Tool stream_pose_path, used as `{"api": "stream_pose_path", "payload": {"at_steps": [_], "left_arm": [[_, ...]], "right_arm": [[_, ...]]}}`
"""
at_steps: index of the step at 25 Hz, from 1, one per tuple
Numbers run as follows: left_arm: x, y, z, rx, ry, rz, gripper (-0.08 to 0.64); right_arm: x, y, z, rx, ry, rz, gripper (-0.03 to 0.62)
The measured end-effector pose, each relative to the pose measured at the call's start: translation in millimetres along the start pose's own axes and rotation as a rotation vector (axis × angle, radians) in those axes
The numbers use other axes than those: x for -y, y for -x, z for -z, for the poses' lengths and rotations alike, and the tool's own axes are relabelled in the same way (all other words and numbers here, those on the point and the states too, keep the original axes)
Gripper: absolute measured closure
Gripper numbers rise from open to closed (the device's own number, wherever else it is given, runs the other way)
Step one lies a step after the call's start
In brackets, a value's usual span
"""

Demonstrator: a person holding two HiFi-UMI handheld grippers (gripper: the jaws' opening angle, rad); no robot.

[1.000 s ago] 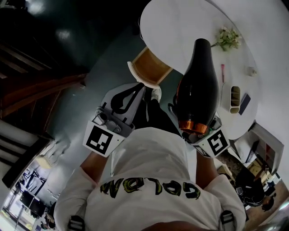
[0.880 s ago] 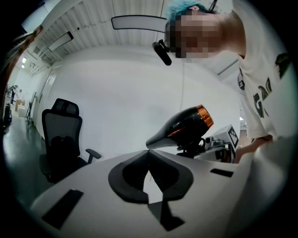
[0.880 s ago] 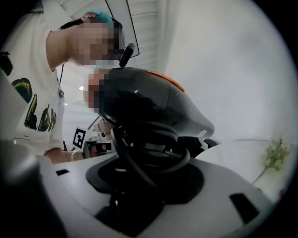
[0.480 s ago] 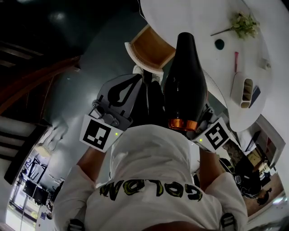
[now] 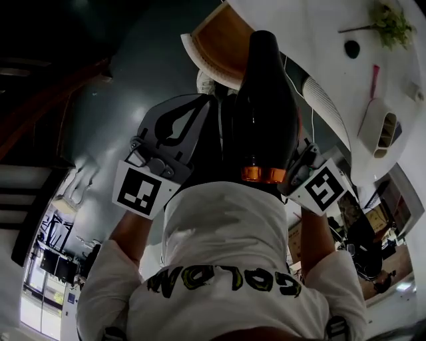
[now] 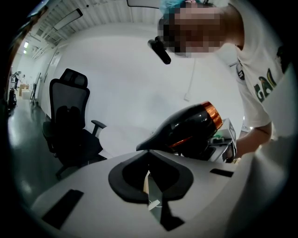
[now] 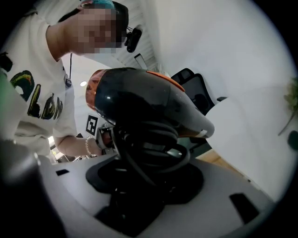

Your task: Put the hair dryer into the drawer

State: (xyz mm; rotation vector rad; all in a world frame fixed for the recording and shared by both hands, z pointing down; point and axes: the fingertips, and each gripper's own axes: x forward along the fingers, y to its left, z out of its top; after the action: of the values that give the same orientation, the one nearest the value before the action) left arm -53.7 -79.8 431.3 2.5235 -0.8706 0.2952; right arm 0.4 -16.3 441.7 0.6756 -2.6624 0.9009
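A black hair dryer (image 5: 263, 113) with an orange ring points its nozzle away from me, over the edge of an open drawer (image 5: 216, 40) with a wooden inside and a white front. My right gripper (image 7: 144, 181) is shut on the dryer's handle and coiled cord, under the body (image 7: 144, 102); its marker cube (image 5: 324, 188) shows to the right of the dryer. To the dryer's left, my left gripper (image 5: 205, 103) is shut with nothing in it, its tips (image 6: 149, 151) meeting. The left gripper view shows the dryer (image 6: 186, 130) to the right of those tips.
The drawer hangs under a white round table (image 5: 319, 40) that carries a plant sprig (image 5: 389, 20), a pink pen (image 5: 373, 76) and a white holder (image 5: 379, 130). A black office chair (image 6: 70, 121) stands off to the left. The floor is dark grey.
Both grippers and the hair dryer have sunk. The drawer has slid up the head view, and the dryer's nozzle now overlaps its edge. The grip has not changed.
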Motion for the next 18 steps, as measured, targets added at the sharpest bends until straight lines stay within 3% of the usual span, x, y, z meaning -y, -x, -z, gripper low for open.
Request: {"api": "stream_pose_path", "payload": {"at_steps": [7,18], "left_arm": [[-4,-49,51,-0.051,-0.006,0.003,0.549],[-33,-75,92,-0.101,-0.014,0.016,0.549]], "right_arm": [[53,1,57,-0.105,-0.02,-0.018,0.345],[100,-35,102,-0.24,-0.019,-0.022,0.345]]}}
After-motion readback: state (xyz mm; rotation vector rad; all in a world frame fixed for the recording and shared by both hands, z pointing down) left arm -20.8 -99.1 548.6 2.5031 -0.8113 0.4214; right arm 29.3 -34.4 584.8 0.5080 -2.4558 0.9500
